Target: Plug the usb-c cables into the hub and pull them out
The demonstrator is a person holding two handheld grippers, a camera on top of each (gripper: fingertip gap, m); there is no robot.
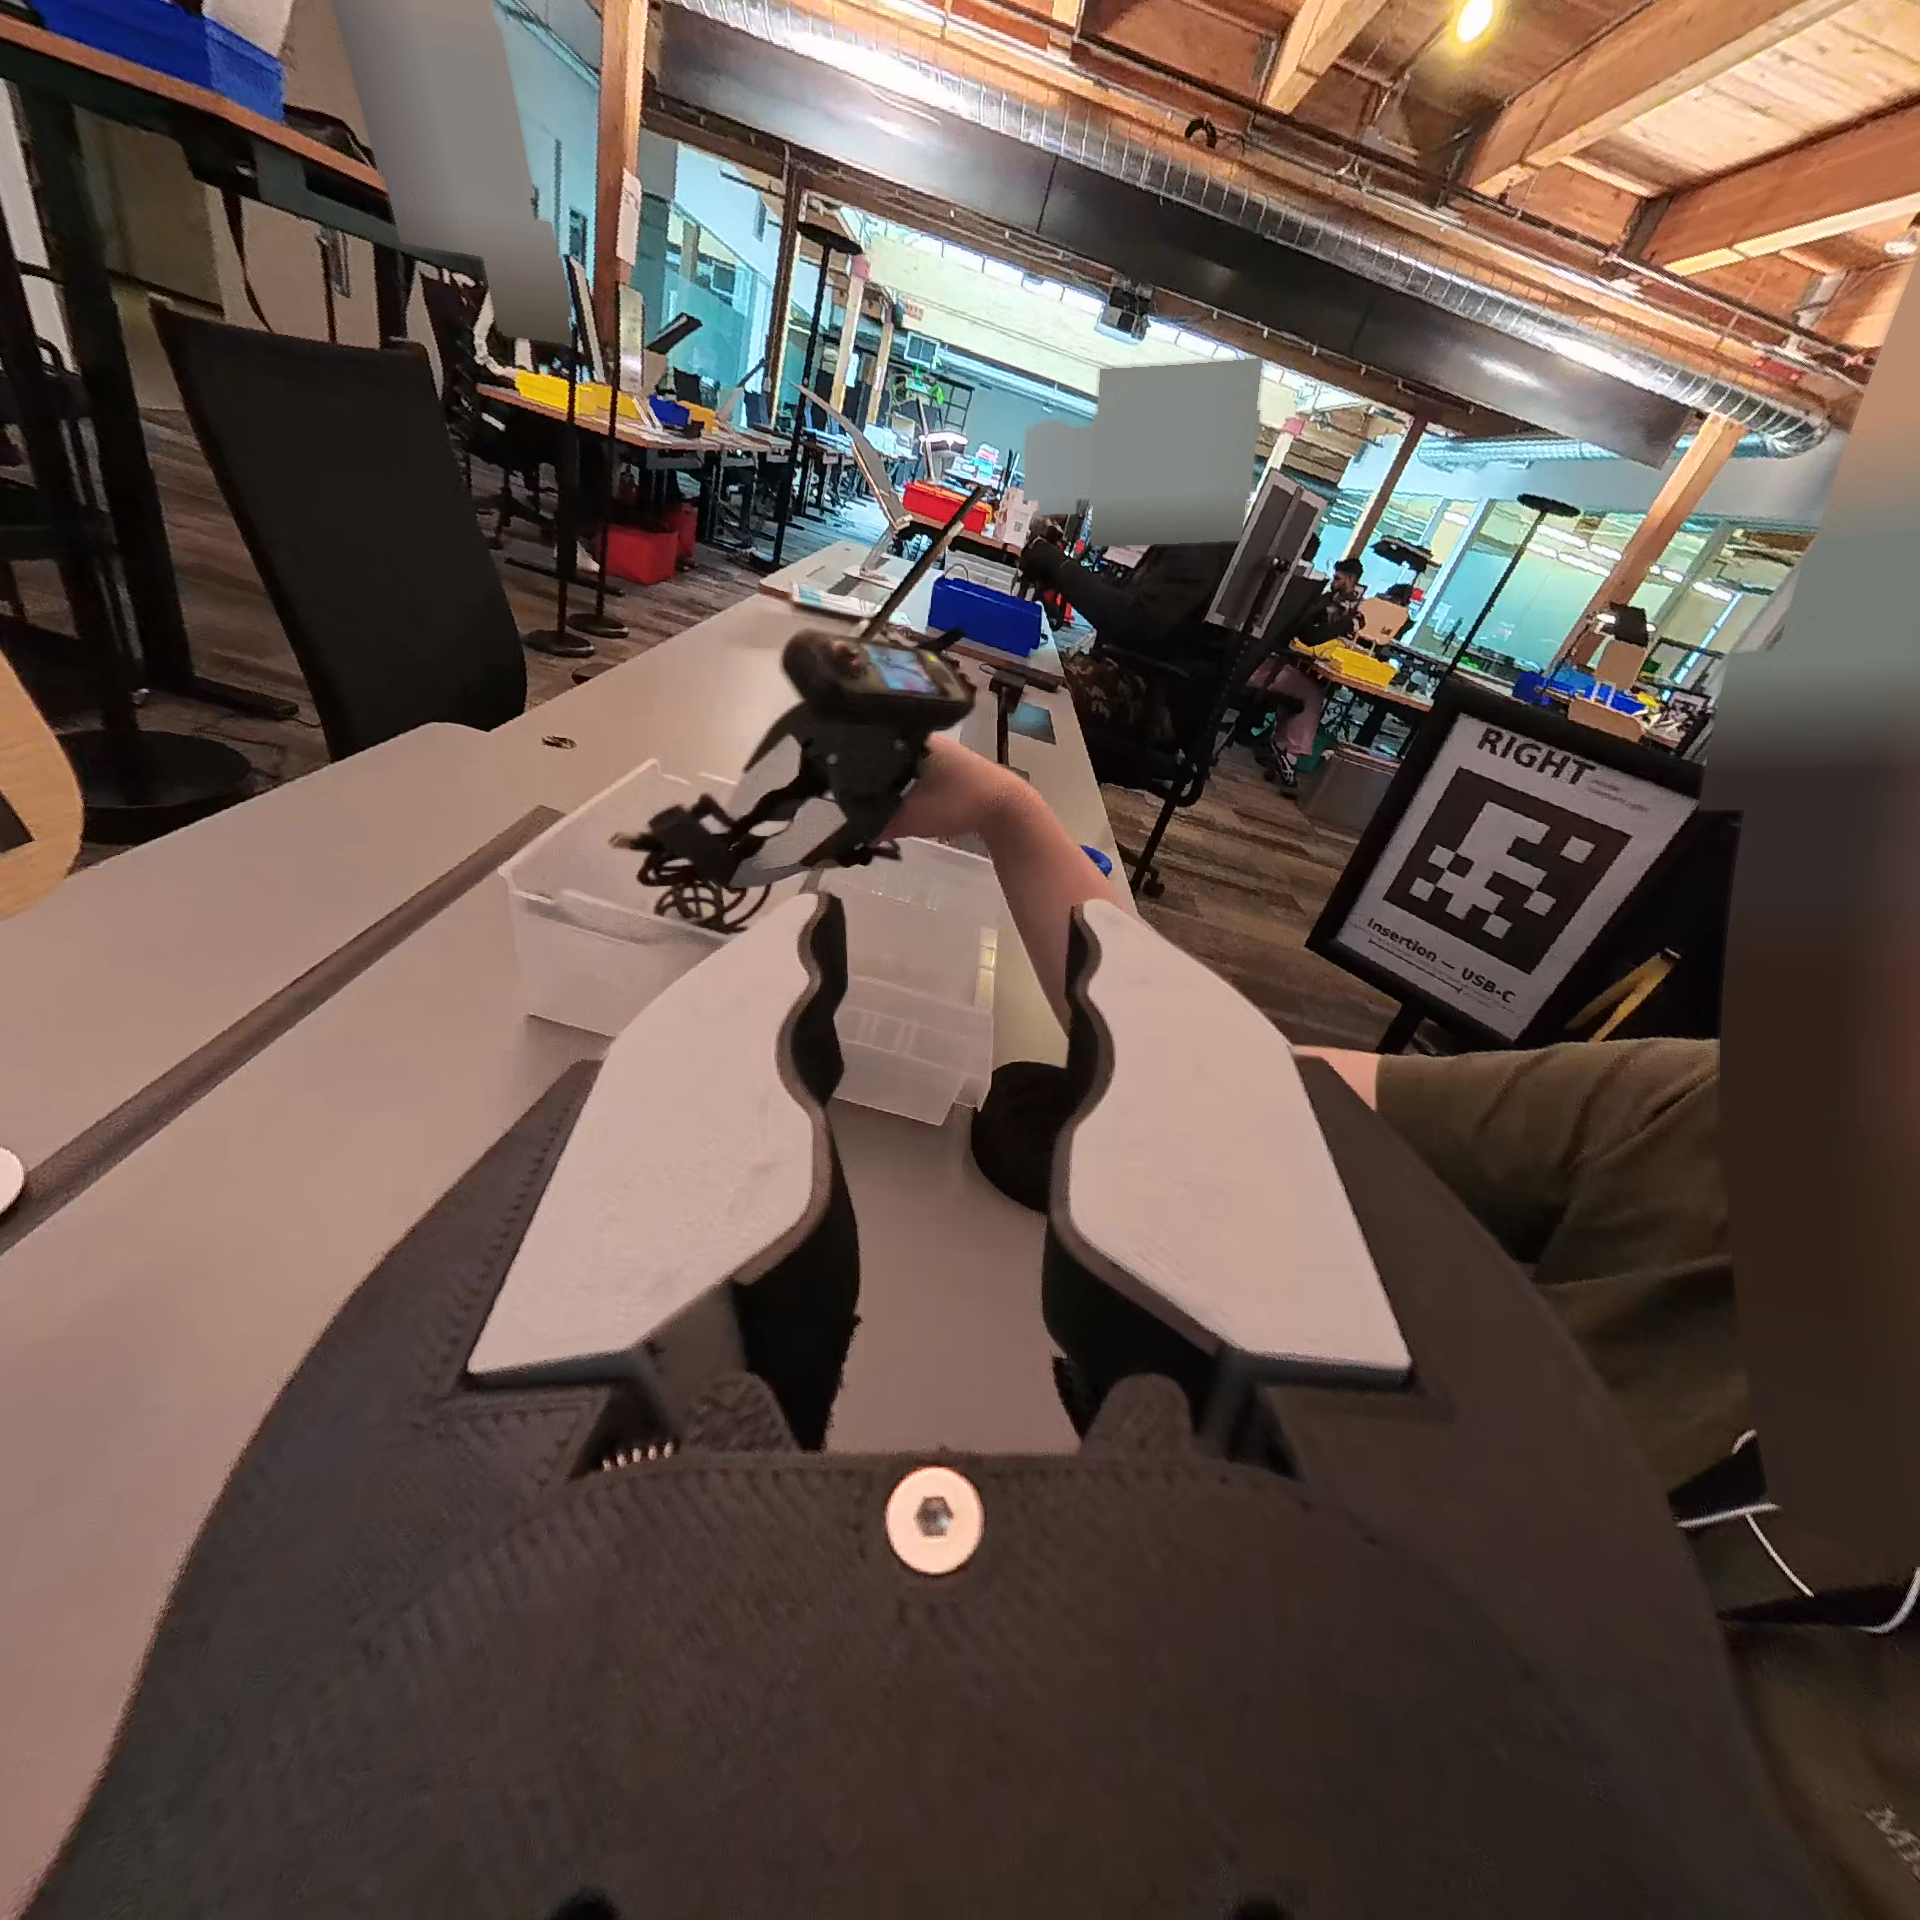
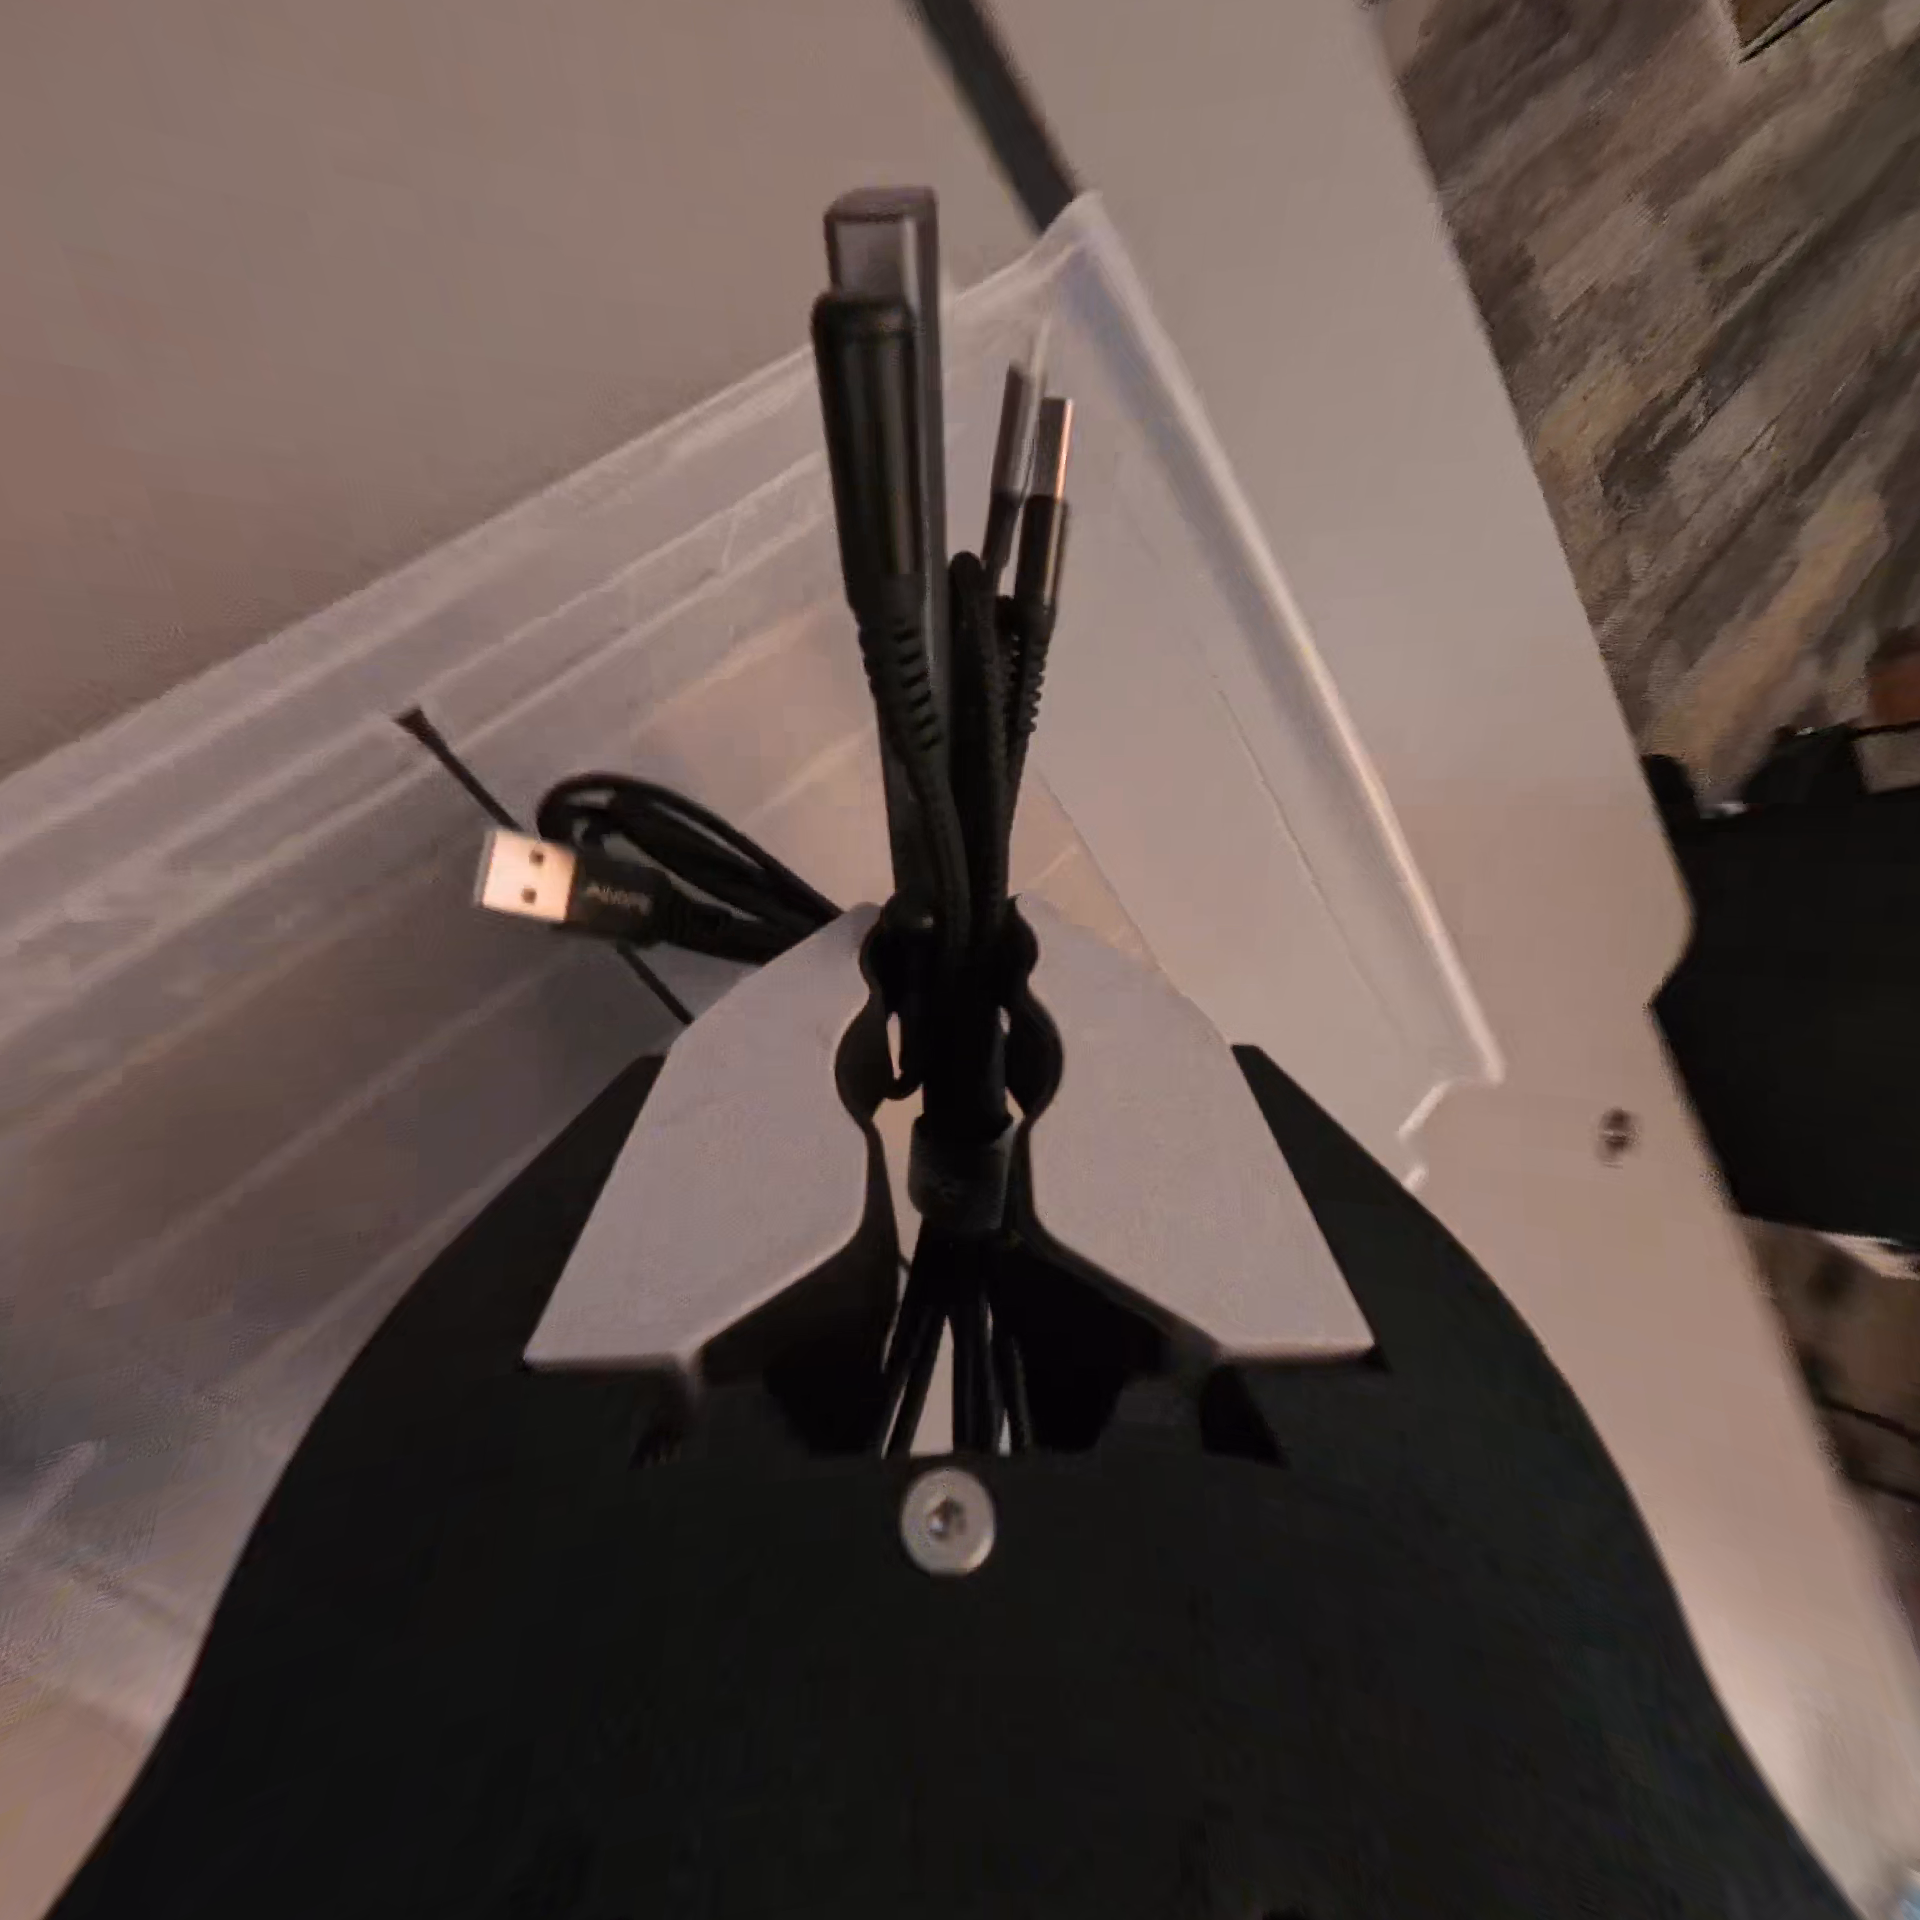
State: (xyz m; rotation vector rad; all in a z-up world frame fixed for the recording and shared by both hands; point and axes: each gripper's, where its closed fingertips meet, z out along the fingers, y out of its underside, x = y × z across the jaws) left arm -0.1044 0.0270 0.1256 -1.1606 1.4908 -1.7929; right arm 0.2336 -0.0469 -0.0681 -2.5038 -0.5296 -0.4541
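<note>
Fetching step, by the look of it: right gripper [image 2: 951, 997], jaws pinching a strapped bundle of black braided usb-c cables [image 2: 961, 727], above the clear plastic bin [image 2: 1247, 644] at frame centre. Left gripper [image 1: 951, 1023] idle low in its own view, jaws spread, nothing between. No hub visible anywhere. Next move likely needs carrying the bundle out onto the grey table [image 1: 260, 1039] and freeing one plug. Possible snags: bin wall, trailing loose black cable [image 2: 665, 883], second clear bin [image 1: 914, 1018] beside.

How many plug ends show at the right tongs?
4. Three stick up past the right tongs: a thick dark plug, a slim silver plug, a second silver plug beside it. A flat plug points left, over the clear bin. More may be hidden.
</note>
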